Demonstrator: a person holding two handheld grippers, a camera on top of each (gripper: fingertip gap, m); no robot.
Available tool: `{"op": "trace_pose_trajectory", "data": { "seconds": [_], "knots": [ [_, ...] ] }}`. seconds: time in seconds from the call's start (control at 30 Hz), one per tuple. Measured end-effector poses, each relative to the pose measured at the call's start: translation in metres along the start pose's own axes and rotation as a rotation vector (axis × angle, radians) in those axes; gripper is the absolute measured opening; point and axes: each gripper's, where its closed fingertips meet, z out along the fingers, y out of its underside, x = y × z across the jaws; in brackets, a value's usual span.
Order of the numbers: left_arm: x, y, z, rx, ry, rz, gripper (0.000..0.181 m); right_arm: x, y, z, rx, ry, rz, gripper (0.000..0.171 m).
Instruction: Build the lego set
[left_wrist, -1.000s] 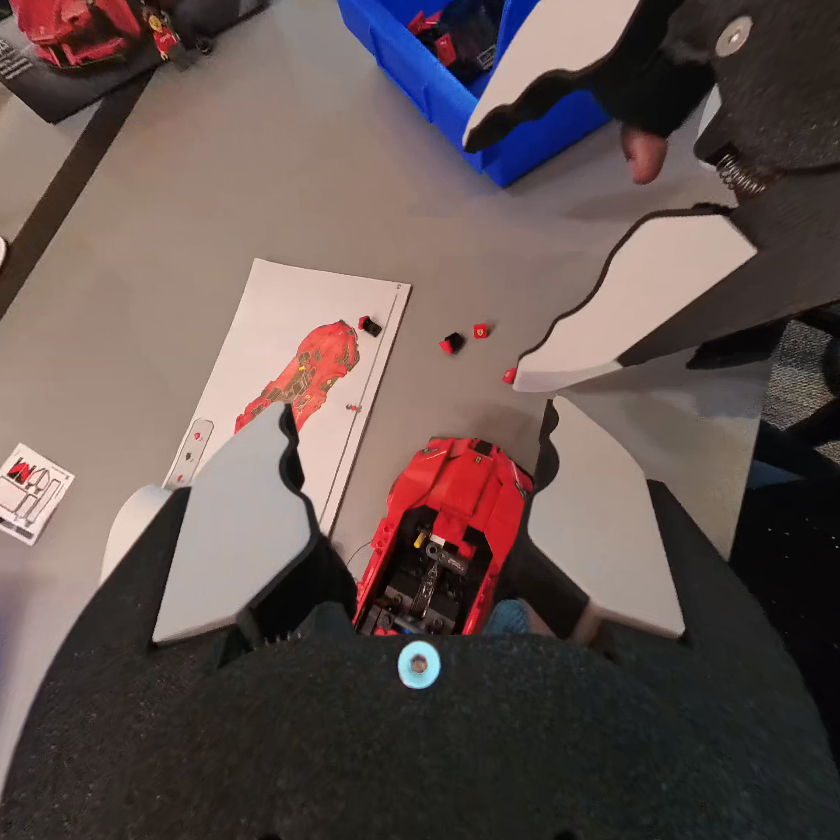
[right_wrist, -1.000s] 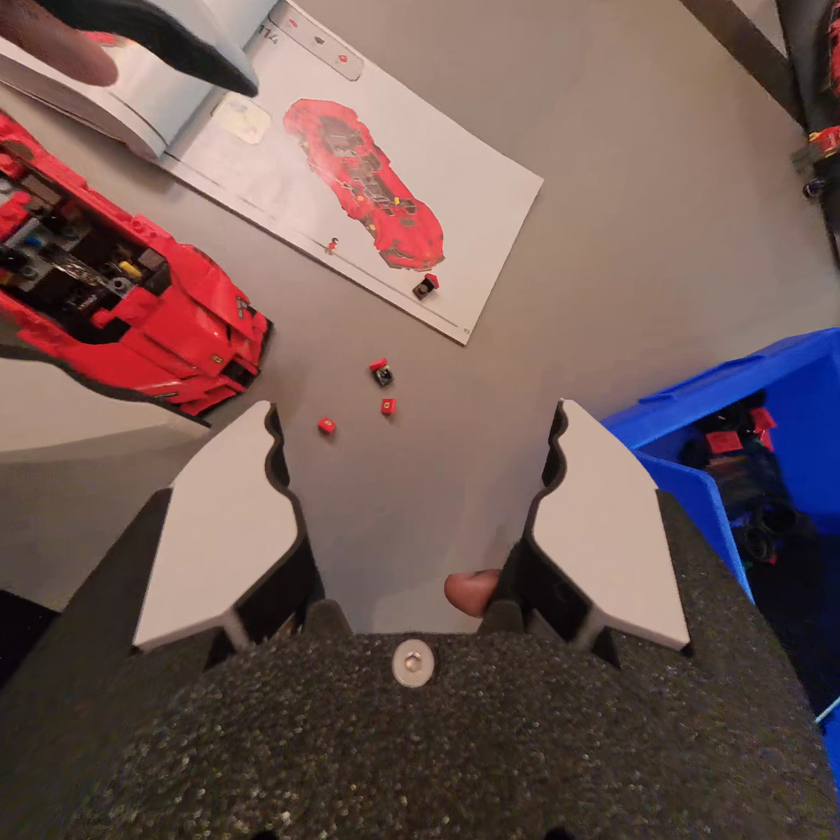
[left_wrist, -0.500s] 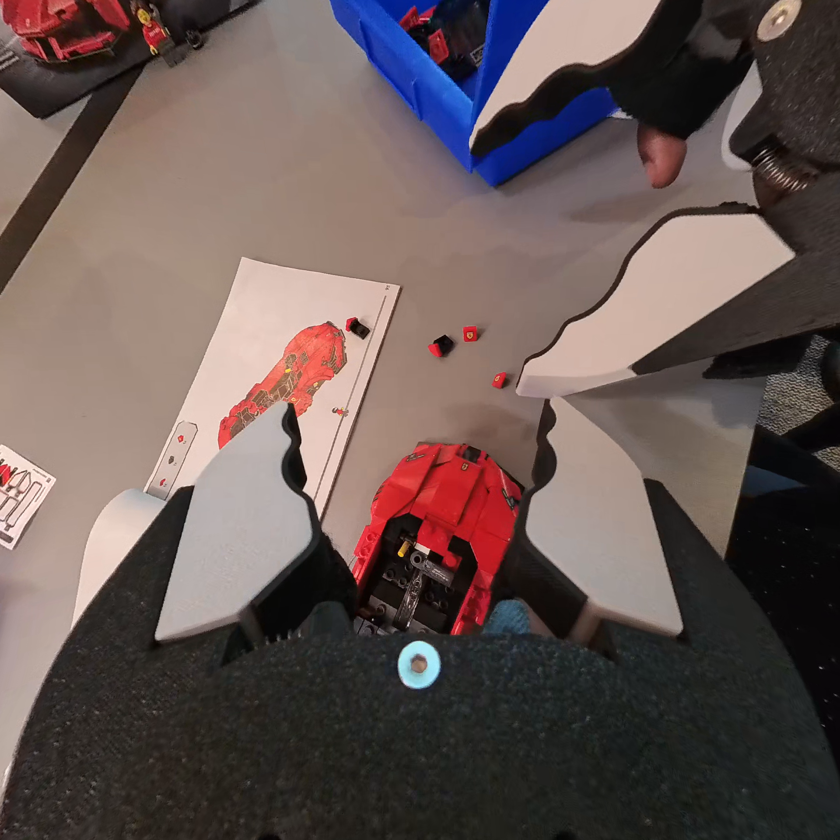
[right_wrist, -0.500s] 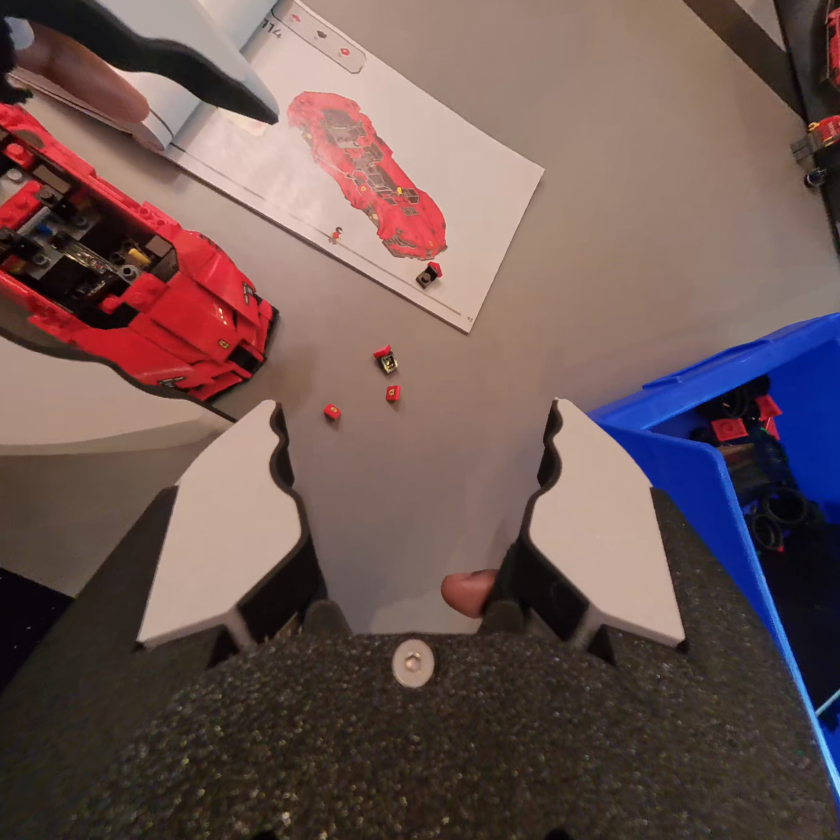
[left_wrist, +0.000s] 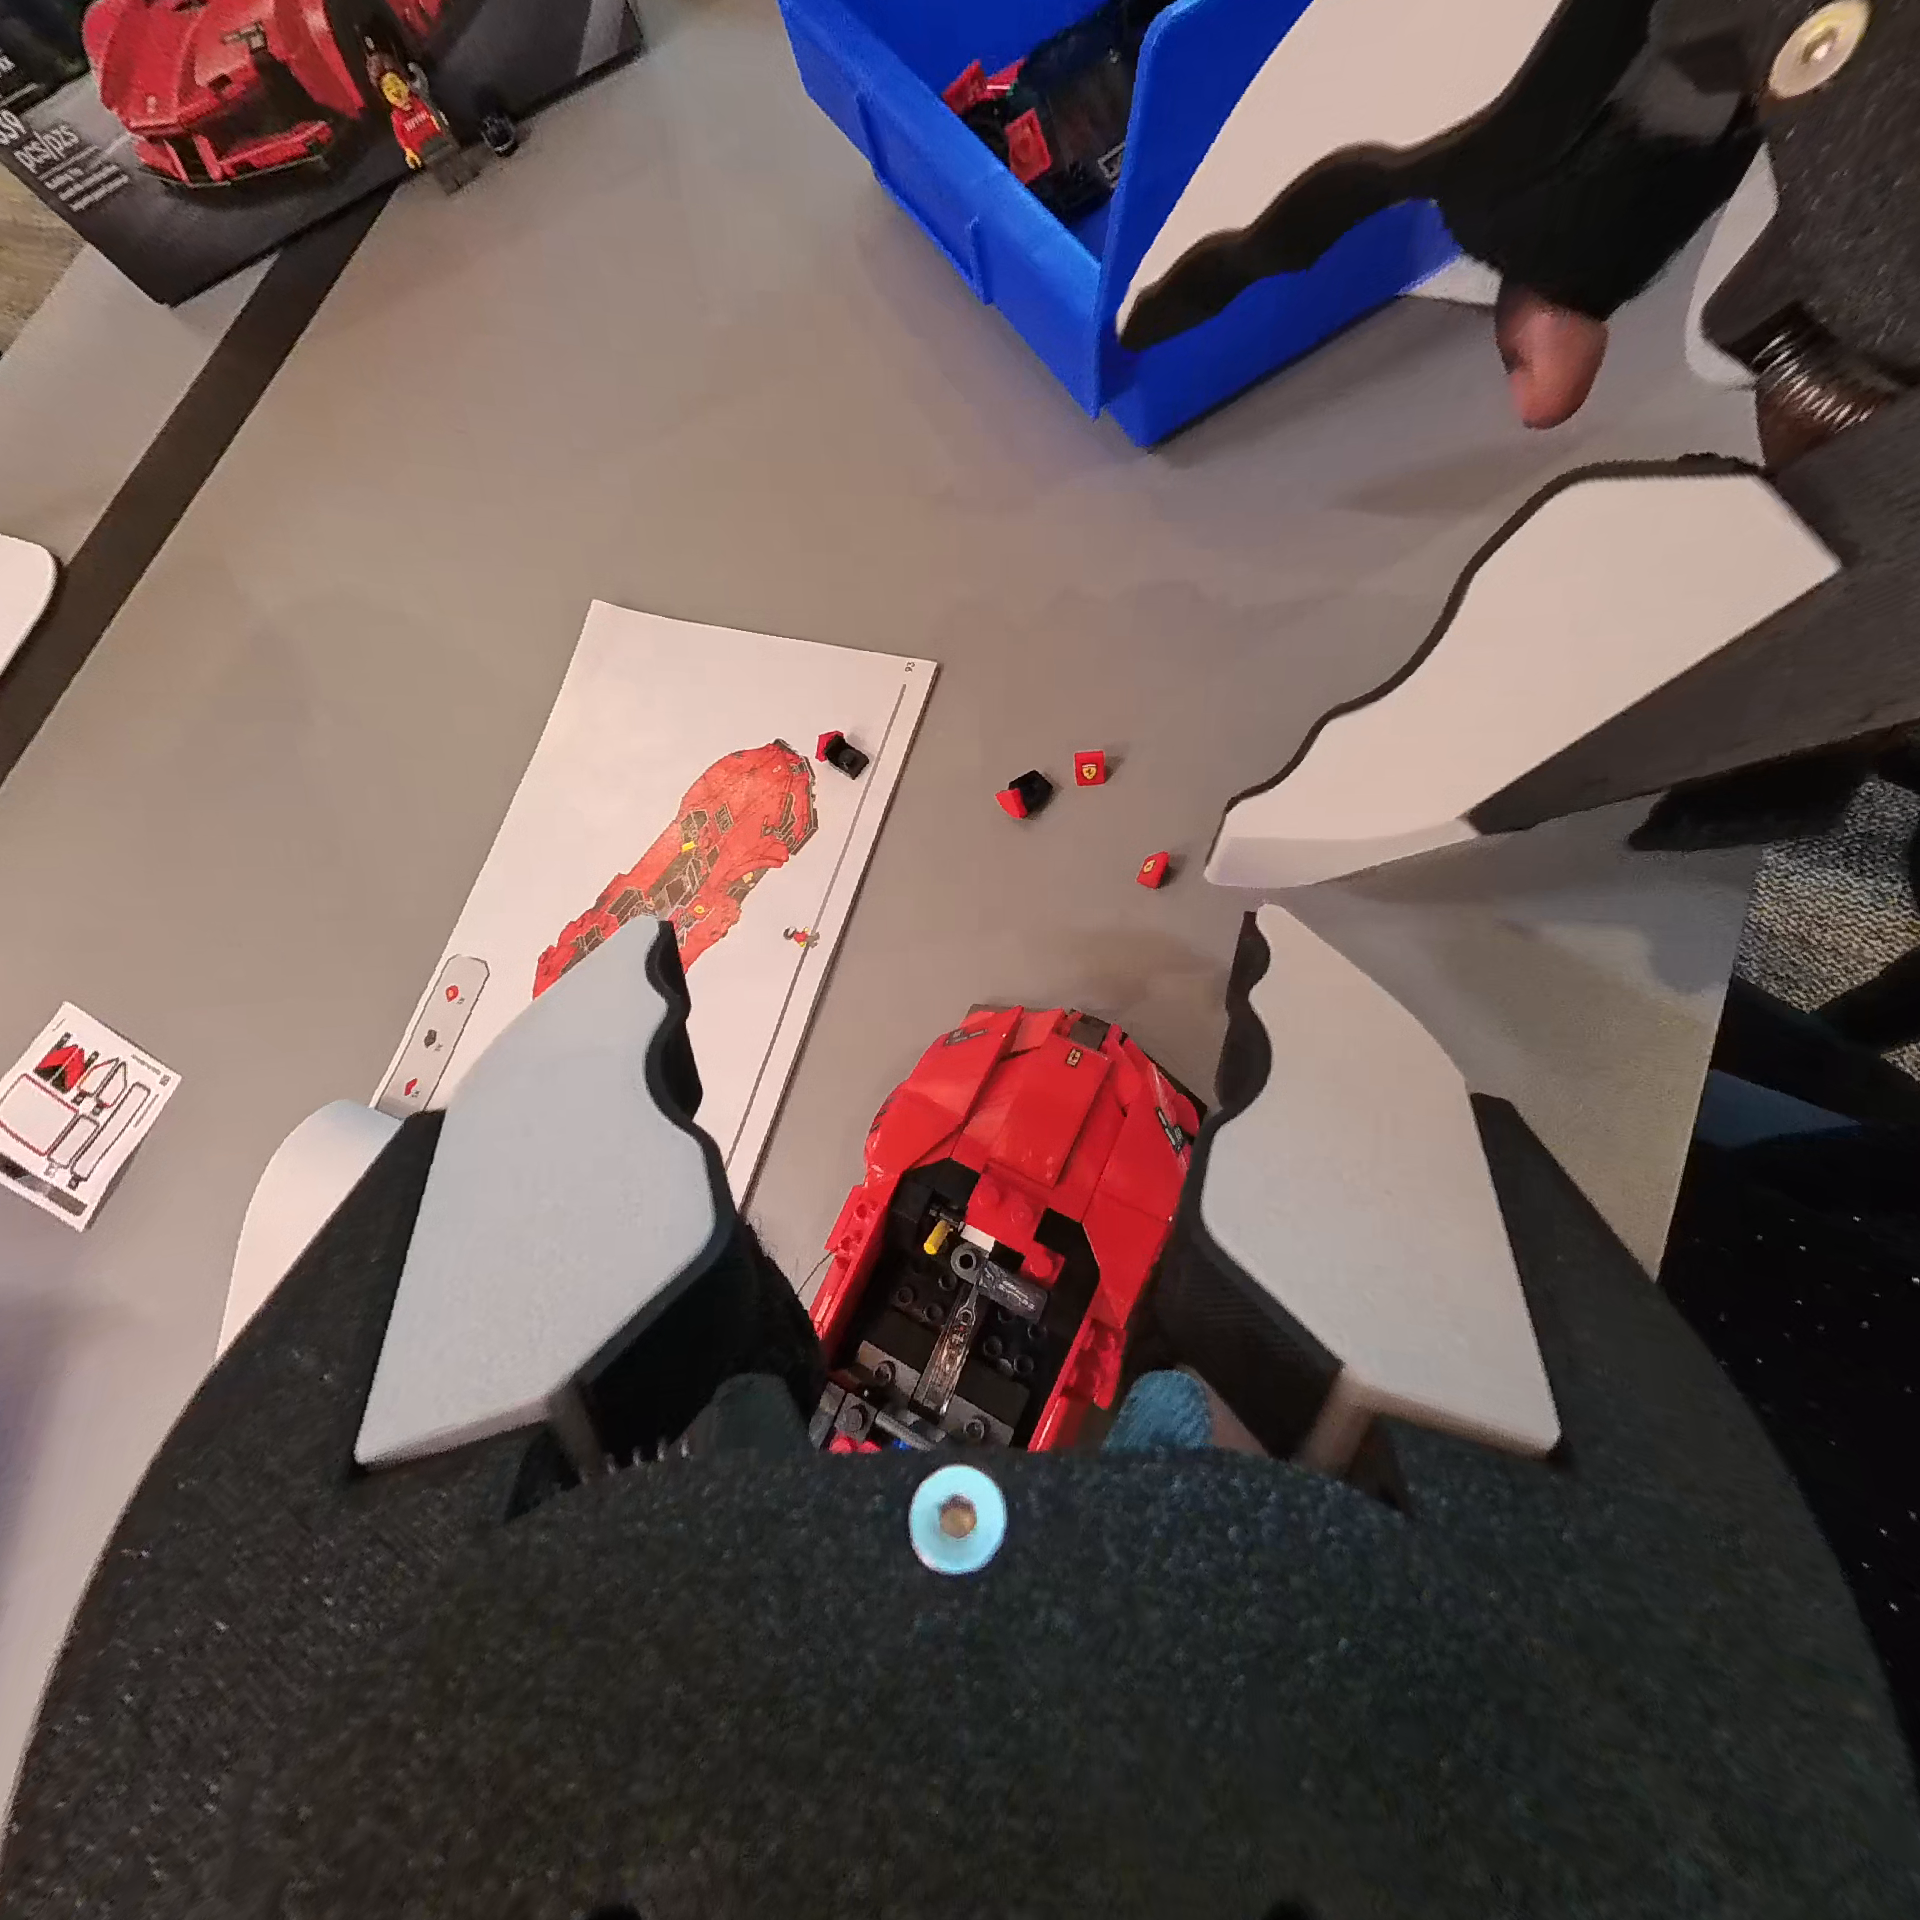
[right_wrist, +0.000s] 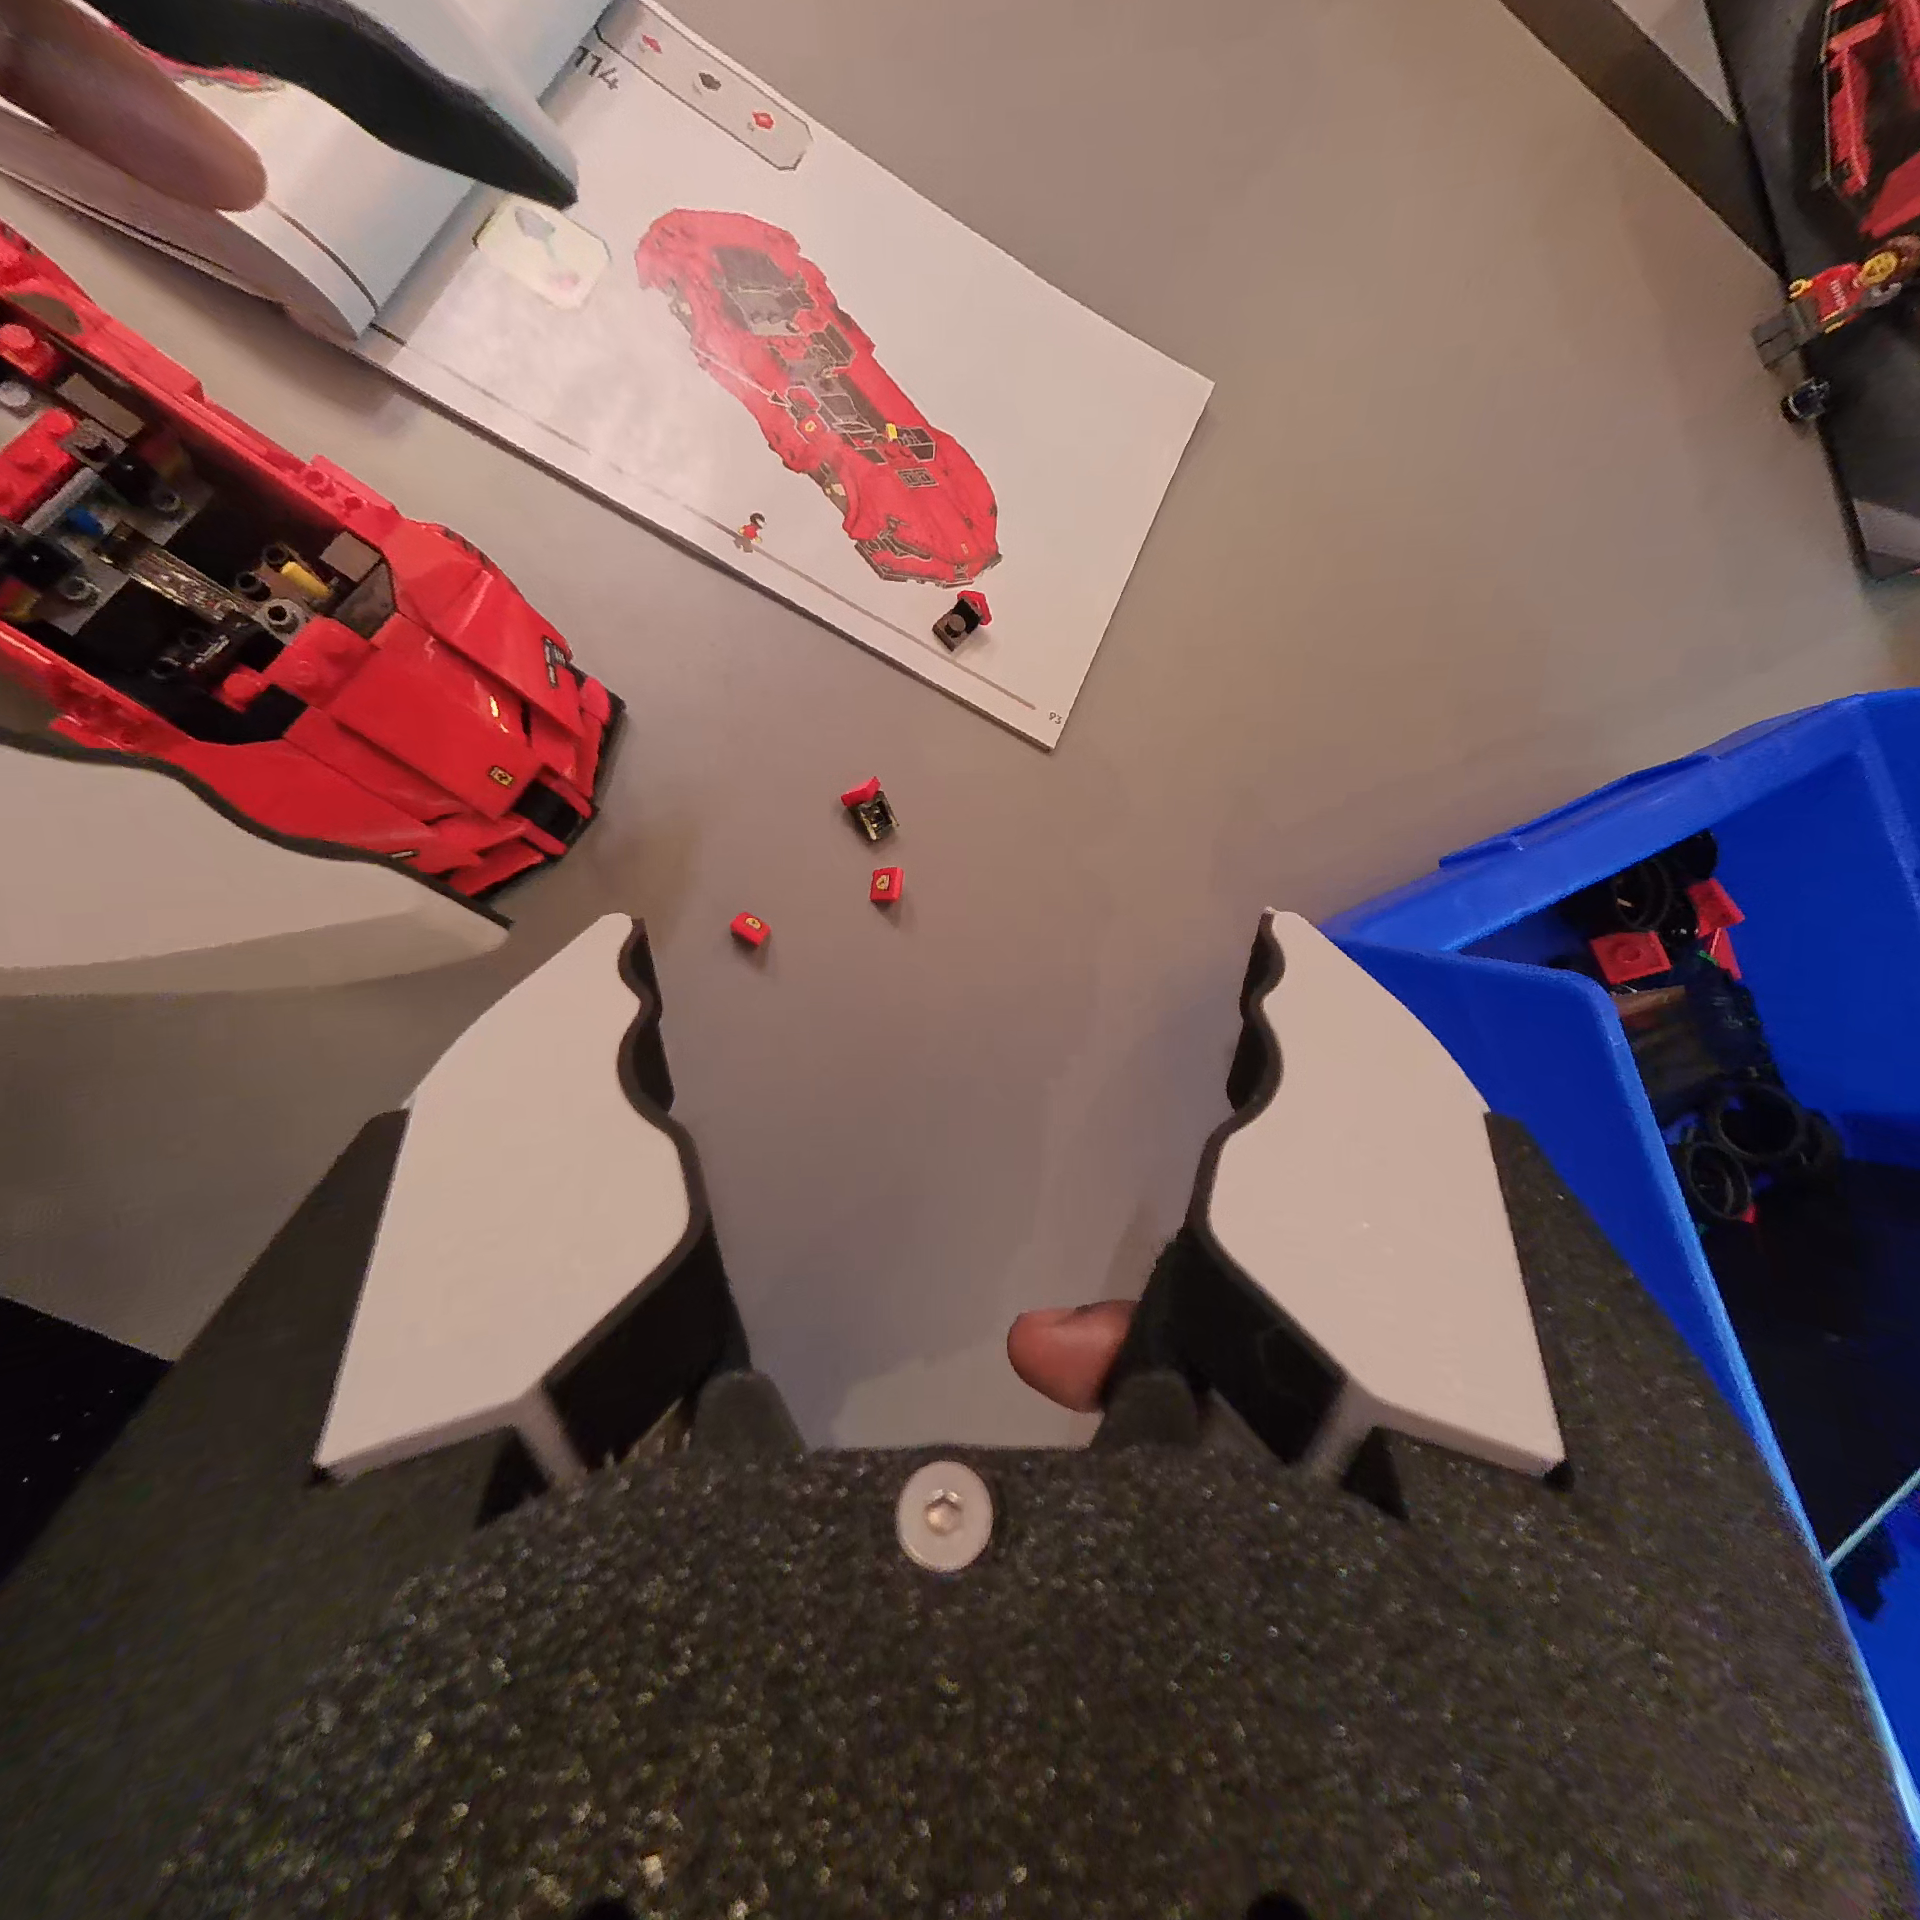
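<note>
A grey table (left_wrist: 540, 436) carries everything here. The left gripper (left_wrist: 956, 997) has its jaws apart around the red lego car (left_wrist: 1023, 1164), not clamped. The right gripper (right_wrist: 940, 966), jaws apart and empty, has pulled back slightly from the car over the last second. 3 small bricks lie just beyond the car's nose, nearest one (right_wrist: 750, 928) likely next; the blue bin (right_wrist: 1538, 997) stands farther off.
</note>
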Motion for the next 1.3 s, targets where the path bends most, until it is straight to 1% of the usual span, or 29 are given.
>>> {"op": "trace_pose_trajectory", "data": {
  "seconds": [0.1, 0.13, 0.17, 0.2, 0.23, 0.27, 0.37, 0.43, 0.47, 0.5, 0.53, 0.57, 0.6, 0.63, 0.67, 0.73, 0.8, 0.83, 0.87, 0.9, 0.93, 0.97, 1.0, 1.03, 1.1, 1.13, 1.17, 1.2, 1.3],
  "knots": [
    [0.000, 0.002, -0.001, 0.000, -0.002, 0.000, 0.100, 0.001, 0.001, -0.002, 0.000, 0.008, 0.001, 0.107],
    [0.000, 0.002, -0.001, 0.000, -0.004, 0.001, 0.105, 0.001, 0.001, -0.002, 0.001, 0.011, 0.000, 0.107],
    [-0.001, 0.002, -0.001, 0.005, -0.014, 0.004, 0.115, 0.001, 0.001, -0.003, 0.007, 0.016, -0.002, 0.106],
    [-0.002, 0.001, -0.002, 0.014, -0.037, 0.004, 0.131, 0.001, 0.000, -0.005, 0.022, 0.020, -0.004, 0.104],
    [-0.004, 0.002, -0.004, 0.016, -0.059, 0.010, 0.141, 0.000, -0.001, -0.007, 0.037, 0.020, -0.005, 0.101],
    [-0.003, 0.004, -0.005, 0.017, -0.074, 0.017, 0.147, -0.002, -0.002, -0.009, 0.049, 0.017, -0.007, 0.098],
    [0.008, 0.009, -0.009, 0.034, -0.053, 0.008, 0.146, -0.007, 0.002, -0.015, 0.051, 0.010, -0.013, 0.098],
    [0.015, 0.014, -0.010, 0.033, -0.036, -0.003, 0.142, -0.011, 0.007, -0.018, 0.045, 0.014, -0.014, 0.098],
    [0.018, 0.016, -0.011, 0.034, -0.025, -0.003, 0.137, -0.012, 0.008, -0.020, 0.046, 0.015, -0.011, 0.098],
    [0.021, 0.016, -0.011, 0.044, -0.010, -0.002, 0.126, -0.014, 0.009, -0.022, 0.053, 0.015, -0.008, 0.096],
    [0.024, 0.014, -0.012, 0.064, 0.006, 0.002, 0.106, -0.015, 0.008, -0.024, 0.064, 0.014, -0.008, 0.092],
    [0.028, 0.011, -0.016, 0.095, 0.024, 0.020, 0.052, -0.017, 0.006, -0.026, 0.086, 0.012, -0.023, 0.075],
    [0.029, 0.008, -0.021, 0.137, 0.028, 0.032, 0.002, -0.020, 0.003, -0.028, 0.123, 0.012, -0.054, 0.045],
    [0.028, 0.007, -0.026, 0.161, 0.019, 0.026, 0.000, -0.021, -0.001, -0.033, 0.168, 0.027, -0.090, 0.014],
    [0.025, 0.009, -0.031, 0.160, 0.012, 0.022, 0.000, -0.020, -0.004, -0.037, 0.217, 0.057, -0.116, 0.000],
    [0.018, 0.018, -0.042, 0.151, -0.004, 0.024, 0.000, -0.022, -0.004, -0.040, 0.251, 0.071, -0.157, 0.000],
    [0.012, 0.032, -0.054, 0.125, 0.008, 0.006, 0.000, -0.028, 0.006, -0.037, 0.238, 0.027, -0.176, 0.000],
    [0.009, 0.039, -0.060, 0.113, 0.013, -0.004, 0.000, -0.030, 0.012, -0.033, 0.223, -0.007, -0.164, 0.004],
    [0.006, 0.045, -0.065, 0.108, 0.010, -0.009, 0.000, -0.034, 0.019, -0.029, 0.205, -0.059, -0.146, 0.016],
    [0.004, 0.052, -0.071, 0.108, 0.016, 0.000, 0.007, -0.040, 0.025, -0.025, 0.192, -0.127, -0.132, 0.025],
    [0.004, 0.059, -0.077, 0.105, 0.032, 0.020, 0.021, -0.045, 0.030, -0.022, 0.189, -0.184, -0.123, 0.028],
    [0.006, 0.066, -0.079, 0.091, 0.053, 0.038, 0.039, -0.050, 0.034, -0.020, 0.196, -0.229, -0.122, 0.028],
    [0.006, 0.076, -0.082, 0.069, 0.074, 0.058, 0.050, -0.057, 0.035, -0.019, 0.207, -0.279, -0.134, 0.029],
    [0.005, 0.086, -0.085, 0.053, 0.086, 0.084, 0.053, -0.067, 0.035, -0.021, 0.229, -0.341, -0.159, 0.029],
    [0.002, 0.099, -0.087, 0.044, 0.086, 0.123, 0.052, -0.087, 0.028, -0.025, 0.291, -0.435, -0.213, 0.034],
    [0.001, 0.102, -0.087, 0.043, 0.089, 0.133, 0.051, -0.096, 0.024, -0.026, 0.315, -0.460, -0.247, 0.039],
    [0.002, 0.103, -0.086, 0.049, 0.090, 0.142, 0.049, -0.104, 0.020, -0.025, 0.326, -0.472, -0.285, 0.045],
    [0.004, 0.101, -0.084, 0.060, 0.089, 0.158, 0.048, -0.110, 0.017, -0.022, 0.329, -0.467, -0.318, 0.047],
    [0.008, 0.096, -0.078, 0.067, 0.058, 0.216, 0.047, -0.120, 0.009, -0.015, 0.330, -0.451, -0.386, 0.048]
  ]
}}
